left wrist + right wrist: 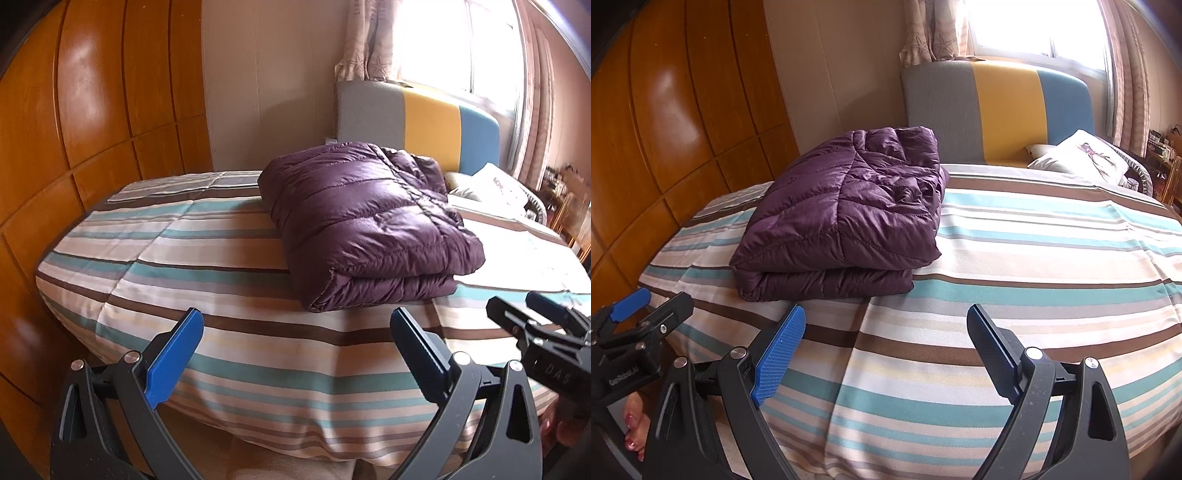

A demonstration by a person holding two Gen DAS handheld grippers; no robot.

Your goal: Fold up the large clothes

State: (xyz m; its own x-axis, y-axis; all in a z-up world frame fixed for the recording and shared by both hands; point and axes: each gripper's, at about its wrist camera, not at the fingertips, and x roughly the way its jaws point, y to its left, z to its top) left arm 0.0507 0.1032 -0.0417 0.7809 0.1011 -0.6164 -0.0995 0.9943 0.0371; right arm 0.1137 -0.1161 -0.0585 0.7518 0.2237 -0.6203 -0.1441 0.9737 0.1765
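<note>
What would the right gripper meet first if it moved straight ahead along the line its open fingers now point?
Most likely the striped bedspread. The right gripper points slightly downward at bare cover, with nothing between its open jaws. The folded purple jacket lies left of that line, though depth is uncertain.

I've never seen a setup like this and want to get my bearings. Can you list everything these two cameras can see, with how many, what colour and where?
Puffer jacket: one, purple, folded in a thick bundle on the bed, left of middle.
Bedspread: one, striped teal, brown, cream and white, covering the bed.
Headboard: one, grey, yellow and blue panels, at the far end.
Pillow: one, white with a print, far right by the headboard.
Curtains: pale, patterned, around the bright window.
Wardrobe: orange-brown wood panels, along the left.
Left gripper: one, black with blue pads, open, empty, short of the jacket.
Right gripper: same, open, empty.
Fingers: painted nails, bottom left of the right view.
</note>
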